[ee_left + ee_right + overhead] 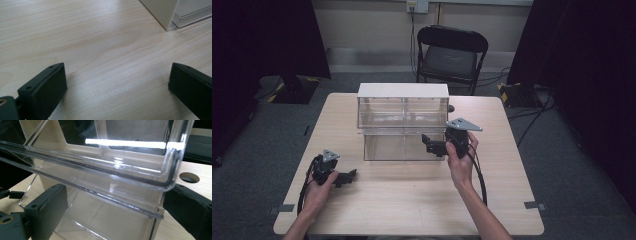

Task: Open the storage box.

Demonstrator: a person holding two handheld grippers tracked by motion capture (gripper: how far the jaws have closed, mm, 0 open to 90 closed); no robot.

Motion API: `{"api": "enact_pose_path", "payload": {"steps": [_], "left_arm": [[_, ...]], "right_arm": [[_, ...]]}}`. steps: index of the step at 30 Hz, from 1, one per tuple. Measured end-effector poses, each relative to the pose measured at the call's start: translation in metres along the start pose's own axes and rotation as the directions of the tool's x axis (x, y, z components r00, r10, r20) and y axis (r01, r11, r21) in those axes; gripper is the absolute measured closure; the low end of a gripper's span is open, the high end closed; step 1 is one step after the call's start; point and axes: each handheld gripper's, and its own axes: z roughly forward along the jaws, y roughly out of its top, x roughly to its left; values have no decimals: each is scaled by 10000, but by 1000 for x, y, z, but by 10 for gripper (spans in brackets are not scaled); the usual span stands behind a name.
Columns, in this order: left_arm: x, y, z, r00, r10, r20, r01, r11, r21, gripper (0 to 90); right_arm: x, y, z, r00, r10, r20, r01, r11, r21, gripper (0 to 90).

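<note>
The right hand-held gripper [432,144] hovers with jaws spread wide at the front of the clear plastic two-tier drawer cabinet with a white top [403,122] mid-bench, while the left hand-held gripper [346,177], likewise gaping, rests on the pale wooden bench [412,200].

forearms cut off, chair [451,50] legs hidden

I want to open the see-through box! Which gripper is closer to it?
Probably the right hand-held gripper: it's open, right against the clear drawer box. The left hand-held gripper rests open on the table, farther away.
</note>
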Motion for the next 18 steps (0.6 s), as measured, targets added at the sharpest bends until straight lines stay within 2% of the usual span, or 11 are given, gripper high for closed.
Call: {"api": "enact_pose_path", "payload": {"steps": [18], "left_arm": [[0,0,0,10000,16,-3,-16,10000,9,12]], "right_arm": [[0,0,0,10000,-40,4,40,10000,16,50]]}}
